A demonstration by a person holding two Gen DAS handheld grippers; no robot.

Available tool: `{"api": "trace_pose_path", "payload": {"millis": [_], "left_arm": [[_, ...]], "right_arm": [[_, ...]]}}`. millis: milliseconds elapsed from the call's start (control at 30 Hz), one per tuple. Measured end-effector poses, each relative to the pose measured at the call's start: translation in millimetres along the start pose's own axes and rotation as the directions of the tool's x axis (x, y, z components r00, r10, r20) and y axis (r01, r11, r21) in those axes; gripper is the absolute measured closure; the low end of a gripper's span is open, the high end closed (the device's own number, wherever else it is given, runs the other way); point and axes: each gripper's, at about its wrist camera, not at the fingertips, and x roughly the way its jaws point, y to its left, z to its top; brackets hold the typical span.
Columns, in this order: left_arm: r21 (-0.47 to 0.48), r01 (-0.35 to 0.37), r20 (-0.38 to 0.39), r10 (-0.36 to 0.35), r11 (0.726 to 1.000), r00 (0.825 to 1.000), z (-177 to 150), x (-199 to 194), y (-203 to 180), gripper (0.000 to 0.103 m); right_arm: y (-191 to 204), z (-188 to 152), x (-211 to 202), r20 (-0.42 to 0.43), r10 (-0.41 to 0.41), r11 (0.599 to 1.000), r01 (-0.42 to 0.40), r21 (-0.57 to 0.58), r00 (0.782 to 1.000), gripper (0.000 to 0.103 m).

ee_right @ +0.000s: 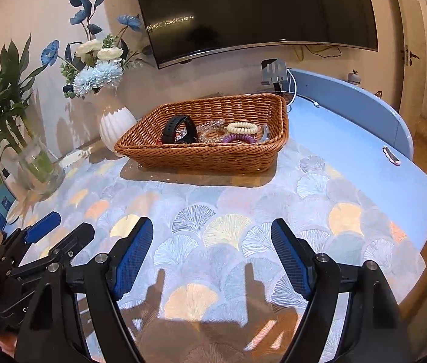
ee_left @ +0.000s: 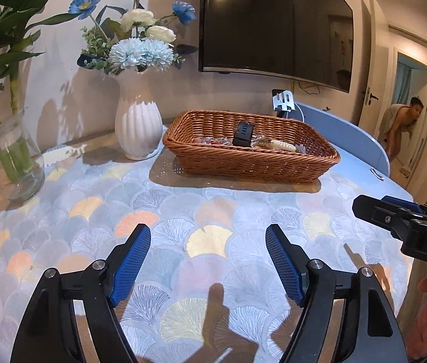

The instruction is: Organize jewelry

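Observation:
A brown wicker basket (ee_left: pixel 243 163) (ee_right: pixel 207 154) stands at the back of the table. In it lie a black watch (ee_right: pixel 180 130) (ee_left: pixel 243 134), a cream bead bracelet (ee_right: pixel 242 127) (ee_left: pixel 283 145), a purple coil band (ee_right: pixel 239 138) and clear plastic-wrapped pieces (ee_right: pixel 212 131). My left gripper (ee_left: pixel 207 242) is open and empty above the patterned cloth, well short of the basket; it also shows in the right wrist view (ee_right: pixel 59 227). My right gripper (ee_right: pixel 212 236) is open and empty, to the right of the left one; its side shows in the left wrist view (ee_left: pixel 401 220).
A white vase with blue and white flowers (ee_left: pixel 137 127) (ee_right: pixel 115 124) stands left of the basket. A glass jar with a green plant (ee_left: pixel 16 157) (ee_right: pixel 41 166) is at the far left. A phone stand (ee_left: pixel 283 103) and a blue board (ee_right: pixel 349 103) are behind the basket. A TV (ee_left: pixel 274 21) hangs on the wall.

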Motion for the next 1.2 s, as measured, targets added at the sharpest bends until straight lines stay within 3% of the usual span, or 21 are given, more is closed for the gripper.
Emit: {"api": "trace_pose_path", "payload": {"millis": [1200], "left_arm": [[-0.024, -0.027, -0.001, 0.027, 0.999, 1.000, 0.7, 0.8, 6.0, 0.024]], "right_arm": [[17.2, -4.1, 19.1, -0.059, 0.070, 0.997, -0.071, -0.010, 0.996, 0.021]]}}
